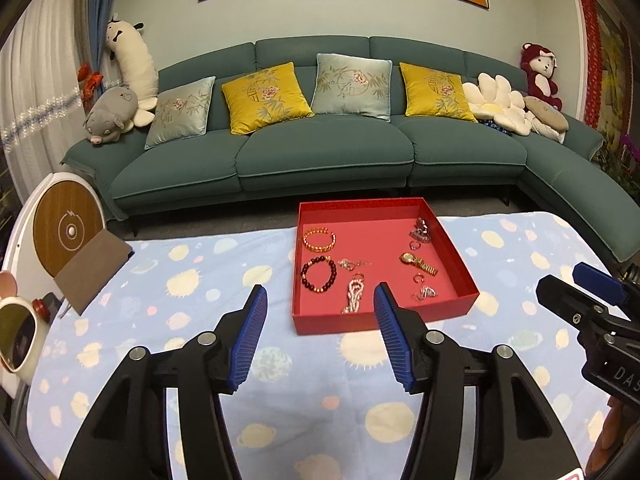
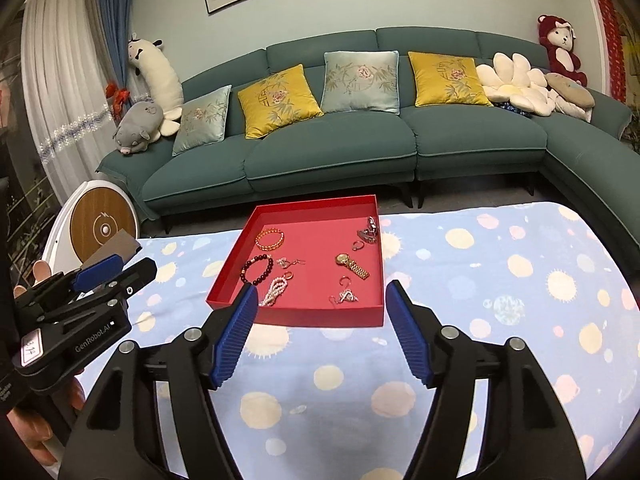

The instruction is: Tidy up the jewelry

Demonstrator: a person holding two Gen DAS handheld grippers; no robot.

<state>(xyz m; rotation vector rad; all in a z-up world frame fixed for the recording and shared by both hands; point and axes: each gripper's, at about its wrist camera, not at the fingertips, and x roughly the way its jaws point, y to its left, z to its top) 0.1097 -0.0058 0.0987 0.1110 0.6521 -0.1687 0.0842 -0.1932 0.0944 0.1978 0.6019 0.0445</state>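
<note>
Both grippers, left point(image 1: 320, 300) and right point(image 2: 320, 296), are hovering jaws apart; we are judging jewelry already gathered inside the red tray point(image 1: 386, 318).

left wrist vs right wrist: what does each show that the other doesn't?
Left wrist only: the white and yellow object at the left edge, and the right gripper seen from the side, at the right edge.

Right wrist only: a small clear piece lying on the blanket in front of the tray, and the left gripper at the left edge.

Both: the red tray with the gold watch, dark bead bracelet, orange bead bracelet and pearl strand; the green sofa behind. Each view's own fingers are spread and empty.
</note>
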